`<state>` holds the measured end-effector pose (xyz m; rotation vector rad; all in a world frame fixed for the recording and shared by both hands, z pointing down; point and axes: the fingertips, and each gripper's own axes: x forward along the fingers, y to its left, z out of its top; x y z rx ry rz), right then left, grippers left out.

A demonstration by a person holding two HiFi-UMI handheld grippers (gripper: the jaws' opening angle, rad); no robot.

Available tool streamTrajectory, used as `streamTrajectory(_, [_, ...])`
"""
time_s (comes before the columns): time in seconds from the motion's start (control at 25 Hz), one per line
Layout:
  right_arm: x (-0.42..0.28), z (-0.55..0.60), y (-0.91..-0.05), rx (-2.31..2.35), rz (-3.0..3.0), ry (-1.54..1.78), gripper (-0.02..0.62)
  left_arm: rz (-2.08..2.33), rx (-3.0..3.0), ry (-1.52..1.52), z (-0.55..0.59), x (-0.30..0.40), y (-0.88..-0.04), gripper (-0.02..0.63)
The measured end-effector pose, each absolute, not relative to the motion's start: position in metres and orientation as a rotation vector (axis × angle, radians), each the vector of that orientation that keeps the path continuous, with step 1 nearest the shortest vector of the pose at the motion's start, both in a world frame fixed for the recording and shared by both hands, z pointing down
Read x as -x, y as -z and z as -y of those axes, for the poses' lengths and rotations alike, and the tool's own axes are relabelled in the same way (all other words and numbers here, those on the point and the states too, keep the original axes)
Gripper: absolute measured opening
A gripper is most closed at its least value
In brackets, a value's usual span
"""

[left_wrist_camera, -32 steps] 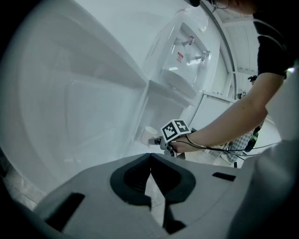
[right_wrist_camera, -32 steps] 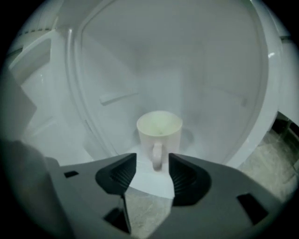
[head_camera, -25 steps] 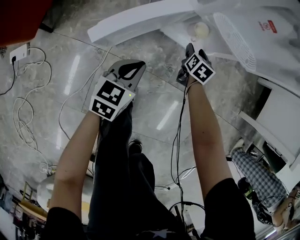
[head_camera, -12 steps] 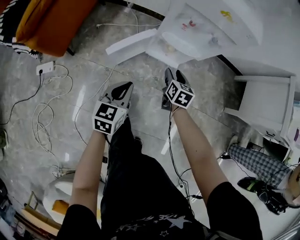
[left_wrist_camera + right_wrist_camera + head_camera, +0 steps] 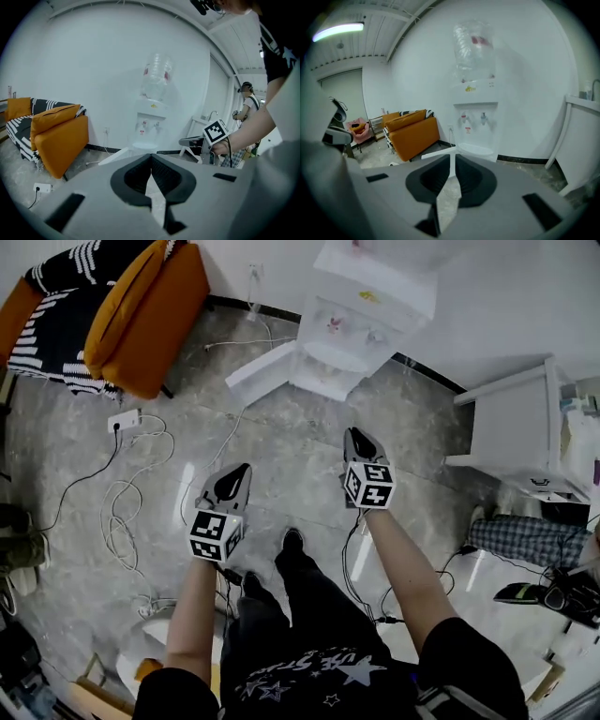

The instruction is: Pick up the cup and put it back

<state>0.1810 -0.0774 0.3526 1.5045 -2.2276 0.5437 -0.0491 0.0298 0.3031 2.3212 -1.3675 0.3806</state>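
Person stands w/ both tongs out front over the grey floor, aimed at the white water dispenser; the cup can't be made out in any view, too small to tell at the dispenser.
L tongs sit pressed together, tips touching, nothing btwn them. R tongs are closing, w/ only a thin slit left at the tips and nothing in it. The two are side by side, well apart, R a bit nearer the dispenser. The dispenser stands vs. the far wall w/ a clear bottle on top. A white panel lies on the floor just beside its base. An orange sofa is off to the L, and loose cables trail across the floor near it.
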Motion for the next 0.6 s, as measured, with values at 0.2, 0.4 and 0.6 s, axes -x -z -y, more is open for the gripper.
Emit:
streamTrajectory(0.2, [-0.167, 0.026, -0.286, -1.506, 2.288, -0.394, 0.02, 1.363, -2.357, -0.317, -0.074, 0.053, -0.268, 0.009])
streamTrajectory(0.4, [-0.149, -0.046, -0.227, -1.619, 2.299, -0.347, 0.006, 1.4, -2.357, -0.219, -0.14, 0.077, -0.226, 0.009])
streamTrajectory(0.6, [-0.14, -0.13, -0.185, -1.747, 2.344, -0.404, 0.006, 1.414, -2.32, -0.144, -0.229, 0.101, -0.202, 0.009])
